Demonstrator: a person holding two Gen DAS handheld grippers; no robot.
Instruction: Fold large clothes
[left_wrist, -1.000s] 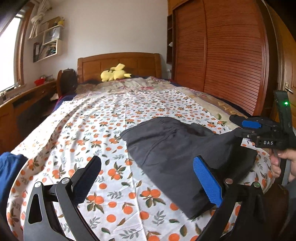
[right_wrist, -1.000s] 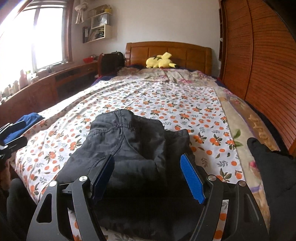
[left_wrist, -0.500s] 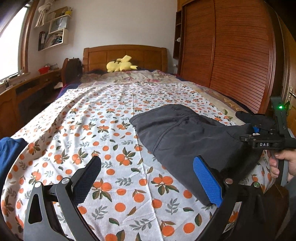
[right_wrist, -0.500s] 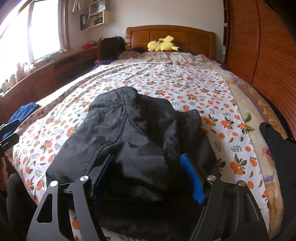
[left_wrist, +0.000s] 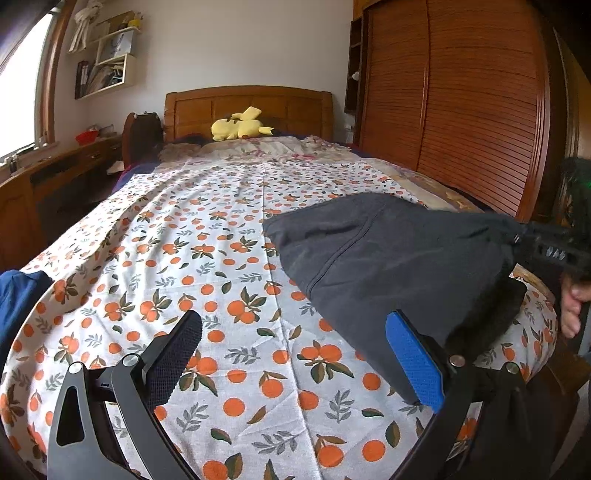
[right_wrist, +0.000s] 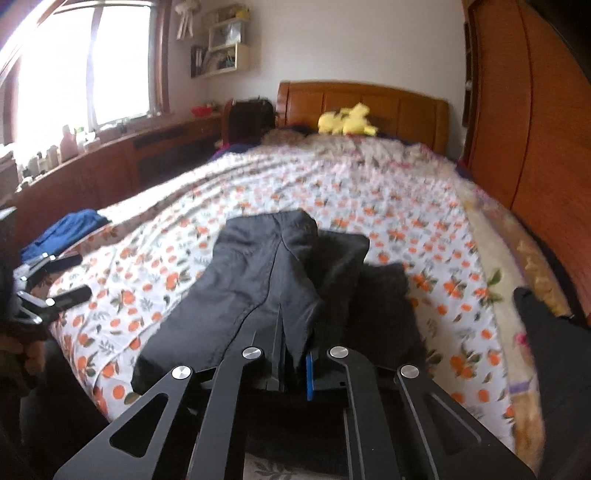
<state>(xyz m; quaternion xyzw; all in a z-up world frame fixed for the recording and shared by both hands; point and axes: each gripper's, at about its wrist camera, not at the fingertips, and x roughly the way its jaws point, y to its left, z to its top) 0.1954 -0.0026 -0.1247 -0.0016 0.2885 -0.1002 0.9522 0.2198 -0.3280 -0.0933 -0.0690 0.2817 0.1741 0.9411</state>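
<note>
Right claw (right_wrist: 295, 354) pinches dark garment (right_wrist: 258, 280).

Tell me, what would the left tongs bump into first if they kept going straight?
Probably the bedspread. The left tongs stand open and point down at its orange print, with the dark garment just to their right. Depth is hard to judge.

Both wrist cameras look low along the bed (left_wrist: 229, 258) toward its headboard (right_wrist: 369, 101), side by side.
</note>
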